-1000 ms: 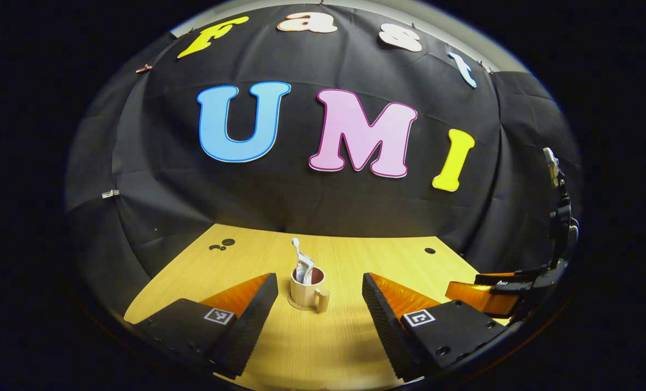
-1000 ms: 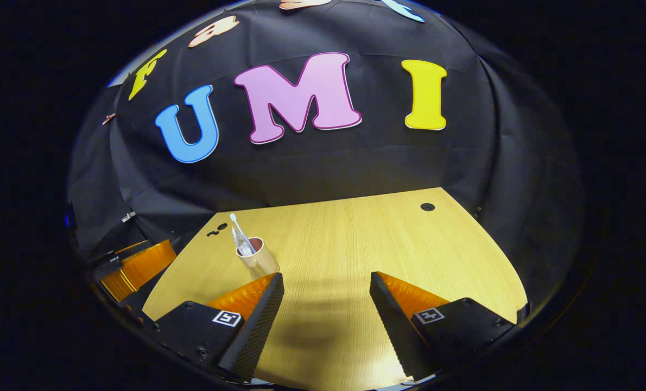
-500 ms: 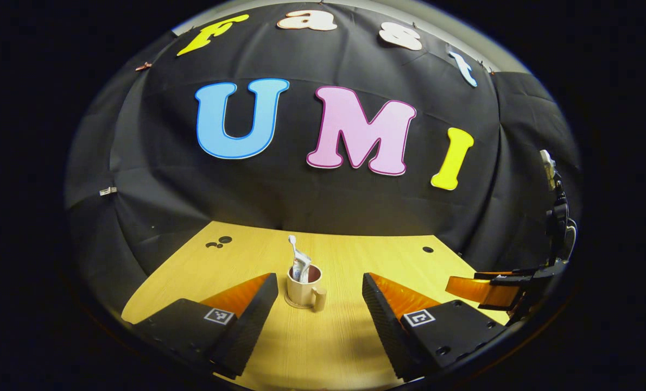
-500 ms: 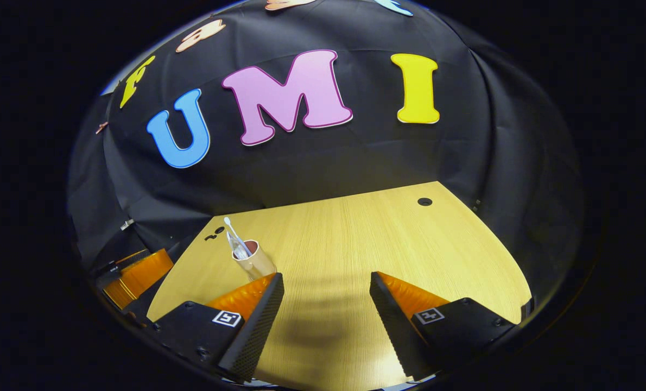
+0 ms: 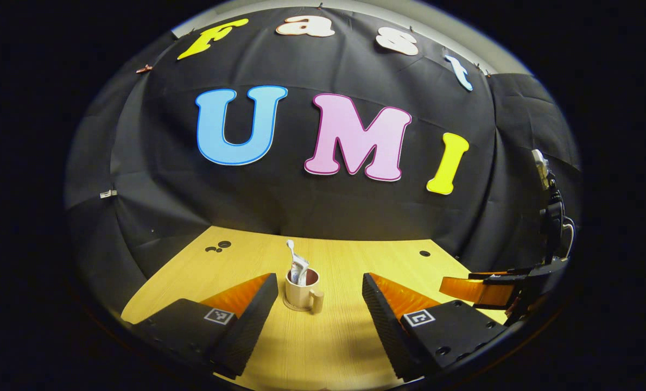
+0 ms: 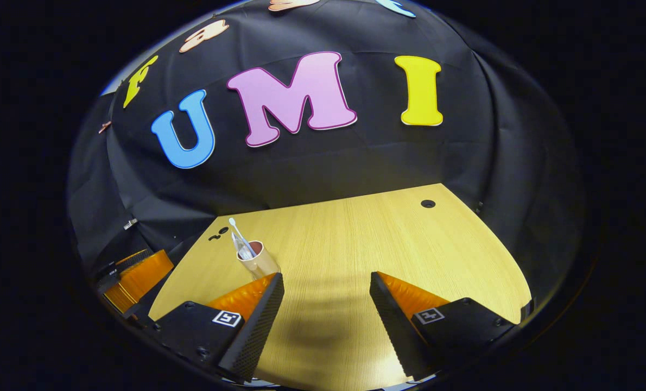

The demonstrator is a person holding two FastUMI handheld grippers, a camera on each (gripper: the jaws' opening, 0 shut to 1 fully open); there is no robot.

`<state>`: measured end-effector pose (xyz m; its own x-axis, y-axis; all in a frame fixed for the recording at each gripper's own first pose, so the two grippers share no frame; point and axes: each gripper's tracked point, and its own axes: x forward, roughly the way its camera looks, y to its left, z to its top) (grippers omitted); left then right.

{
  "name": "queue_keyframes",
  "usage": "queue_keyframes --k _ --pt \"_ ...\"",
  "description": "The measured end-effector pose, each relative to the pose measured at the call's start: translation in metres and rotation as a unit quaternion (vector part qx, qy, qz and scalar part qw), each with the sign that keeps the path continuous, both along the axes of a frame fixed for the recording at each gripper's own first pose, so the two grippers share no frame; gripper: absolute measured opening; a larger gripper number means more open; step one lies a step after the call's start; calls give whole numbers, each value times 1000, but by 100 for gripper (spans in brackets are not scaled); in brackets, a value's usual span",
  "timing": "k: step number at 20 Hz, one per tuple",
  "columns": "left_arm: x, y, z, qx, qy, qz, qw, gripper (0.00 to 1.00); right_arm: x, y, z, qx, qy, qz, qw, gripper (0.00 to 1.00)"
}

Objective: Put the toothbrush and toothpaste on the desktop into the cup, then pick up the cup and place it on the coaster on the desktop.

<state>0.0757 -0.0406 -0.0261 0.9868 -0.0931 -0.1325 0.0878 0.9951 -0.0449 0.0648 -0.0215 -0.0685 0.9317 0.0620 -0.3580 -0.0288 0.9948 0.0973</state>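
The beige cup (image 5: 300,290) stands upright on a round coaster (image 5: 296,307) on the wooden tabletop (image 5: 328,347), its handle facing the left gripper (image 5: 319,304). The toothbrush (image 5: 290,247) and the toothpaste (image 5: 299,271) stand inside the cup. The left gripper's fingers are spread wide and hold nothing. The right gripper (image 6: 326,304) is also spread and holds nothing, with the cup (image 6: 258,262) just beyond its left finger.

Even overhead light, desktop (image 6: 355,244) bright with mild sheen, black wall cloth (image 5: 312,206) dim. Soft shadow on the wood between the right gripper (image 6: 327,317) fingers, fainter between the left gripper (image 5: 320,320) fingers. Strong fisheye bending at edges; rims darken. Focus sharp, no blur.
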Motion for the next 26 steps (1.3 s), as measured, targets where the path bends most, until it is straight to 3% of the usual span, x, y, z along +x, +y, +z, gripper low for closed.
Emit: queue_keyframes --k 9,18,26 --pt "-8 1 0 3 -1 15 1000 97 -2 -22 6 -6 -6 -3 1000 98" --pt "-9 14 22 -4 -27 66 997 97 7 -30 26 0 -11 38 999 98" --pt "-85 27 27 11 -44 34 998 98 -46 -22 47 9 -37 4 999 98"
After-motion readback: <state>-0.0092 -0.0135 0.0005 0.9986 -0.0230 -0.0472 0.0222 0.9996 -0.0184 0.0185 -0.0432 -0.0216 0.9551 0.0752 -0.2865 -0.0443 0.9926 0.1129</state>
